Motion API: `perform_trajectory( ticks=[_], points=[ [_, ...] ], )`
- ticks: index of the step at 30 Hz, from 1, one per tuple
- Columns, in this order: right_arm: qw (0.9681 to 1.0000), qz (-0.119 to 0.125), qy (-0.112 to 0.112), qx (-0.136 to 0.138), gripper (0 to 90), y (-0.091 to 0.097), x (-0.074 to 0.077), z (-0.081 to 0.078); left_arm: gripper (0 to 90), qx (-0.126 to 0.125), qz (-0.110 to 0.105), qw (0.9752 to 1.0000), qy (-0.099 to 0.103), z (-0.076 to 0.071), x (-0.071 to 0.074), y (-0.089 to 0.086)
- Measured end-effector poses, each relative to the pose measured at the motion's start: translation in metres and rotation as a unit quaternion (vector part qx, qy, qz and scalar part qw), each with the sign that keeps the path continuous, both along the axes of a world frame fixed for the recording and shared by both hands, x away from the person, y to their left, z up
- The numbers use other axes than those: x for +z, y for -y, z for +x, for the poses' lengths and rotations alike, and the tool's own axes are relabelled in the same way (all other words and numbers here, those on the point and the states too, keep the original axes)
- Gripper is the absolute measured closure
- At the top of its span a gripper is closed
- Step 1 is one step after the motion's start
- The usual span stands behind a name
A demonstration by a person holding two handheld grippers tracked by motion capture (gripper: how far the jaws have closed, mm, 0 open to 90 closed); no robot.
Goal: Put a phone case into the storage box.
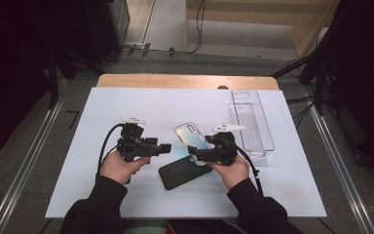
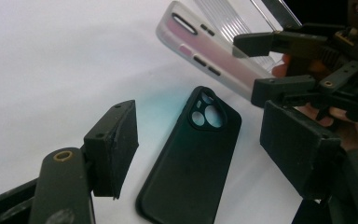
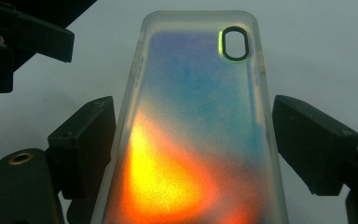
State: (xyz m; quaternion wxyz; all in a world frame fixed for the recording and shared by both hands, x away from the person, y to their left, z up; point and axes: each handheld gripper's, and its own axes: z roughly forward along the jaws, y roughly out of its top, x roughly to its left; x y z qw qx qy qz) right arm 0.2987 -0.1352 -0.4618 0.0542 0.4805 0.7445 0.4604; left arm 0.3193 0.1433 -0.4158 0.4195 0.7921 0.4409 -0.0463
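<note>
A translucent phone case (image 1: 192, 136) with a blue-to-orange sheen is raised off the table and tilted. My right gripper (image 1: 196, 155) is shut on its lower end. In the right gripper view the case (image 3: 191, 121) stands between both pads, with its camera cut-out at the far end. On the white mat just below it lies a black phone case (image 1: 181, 173), back up. My left gripper (image 1: 164, 147) hovers to its left, open with nothing between the jaws. From the left gripper view the black case (image 2: 186, 163) lies on the mat beyond the open jaws, and the right gripper (image 2: 261, 67) holds the translucent case (image 2: 200, 44) above it.
A clear plastic tray (image 1: 251, 122) stands at the back right of the white mat (image 1: 126, 107). The wooden table edge (image 1: 185, 80) runs along the far side. Cables trail from both grippers toward the person's sleeves.
</note>
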Motion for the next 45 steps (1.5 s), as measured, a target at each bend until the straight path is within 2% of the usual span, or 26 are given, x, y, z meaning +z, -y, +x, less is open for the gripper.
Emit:
perform_trajectory(
  ticks=[3, 5, 10, 12, 13, 17, 20, 22, 27, 29, 36, 37, 38, 39, 40, 43, 45],
  points=[
    [0.9998, 0.014, 0.004, -0.01, 14.7, -0.007, -0.004, 0.0, 28.1, 0.007, 0.004, 1.0, -0.001, 0.002, -0.002, -0.001],
    [0.9998, 0.014, 0.01, -0.013, 14.7, -0.014, -0.005, -0.002, 28.1, 0.012, 0.004, 0.9999, -0.001, 0.002, -0.002, -0.002],
    [0.9995, 0.028, 0.004, -0.013, 14.7, -0.023, -0.006, -0.003, 28.4, 0.024, -0.003, 0.9997, 0.0, 0.004, -0.001, -0.003],
    [0.9992, 0.036, -0.001, -0.019, 14.7, -0.026, -0.007, -0.003, 28.5, 0.028, -0.008, 0.9996, 0.002, 0.004, -0.001, -0.003],
    [0.9984, 0.05, -0.009, -0.024, 14.7, -0.027, -0.008, -0.002, 28.5, 0.029, -0.012, 0.9995, 0.003, 0.005, 0.0, -0.003],
    [0.9975, 0.062, -0.01, -0.033, 14.7, -0.031, -0.009, -0.002, 28.4, 0.041, -0.015, 0.9991, 0.0, 0.006, 0.001, -0.002],
    [0.9974, 0.062, -0.011, -0.036, 14.7, -0.034, -0.009, -0.004, 28.5, 0.059, -0.021, 0.998, -0.008, 0.009, 0.002, -0.001],
    [0.9973, 0.062, -0.006, -0.037, 14.7, -0.037, -0.009, -0.005, 28.5, 0.061, -0.023, 0.9978, -0.007, 0.01, 0.002, 0.0],
    [0.9974, 0.062, 0.003, -0.037, 14.7, -0.042, -0.009, -0.01, 28.7, 0.074, -0.018, 0.9971, -0.005, 0.013, 0.001, 0.003],
    [0.9965, 0.074, 0.004, -0.04, 14.7, -0.044, -0.009, -0.012, 31.6, 0.086, -0.01, 0.9962, 0.002, 0.016, 0.0, 0.006],
    [0.9945, 0.093, 0.009, -0.048, 14.7, -0.05, -0.01, -0.015, 36.4, 0.102, -0.025, 0.9942, -0.024, 0.027, -0.006, 0.01],
    [0.9945, 0.094, 0.01, -0.047, 14.7, -0.051, -0.01, -0.015, 38.7, 0.102, -0.029, 0.994, -0.03, 0.029, -0.006, 0.009],
    [0.9944, 0.094, 0.01, -0.047, 14.7, -0.052, -0.01, -0.015, 38.9, 0.103, -0.039, 0.993, -0.043, 0.032, -0.008, 0.01],
    [0.9944, 0.095, 0.011, -0.045, 14.7, -0.052, -0.011, -0.016, 41.3, 0.103, -0.039, 0.993, -0.043, 0.032, -0.008, 0.01],
    [0.9944, 0.095, 0.014, -0.045, 14.7, -0.053, -0.011, -0.016, 43.6, 0.104, -0.048, 0.9915, -0.062, 0.034, -0.01, 0.01],
    [0.994, 0.098, 0.017, -0.046, 14.7, -0.055, -0.01, -0.018, 48.5, 0.104, -0.05, 0.9911, -0.067, 0.034, -0.012, 0.011],
    [0.9934, 0.101, 0.03, -0.045, 14.7, -0.058, -0.008, -0.022, 61.7, 0.102, -0.071, 0.9892, -0.077, 0.034, -0.013, 0.011]
  ],
)
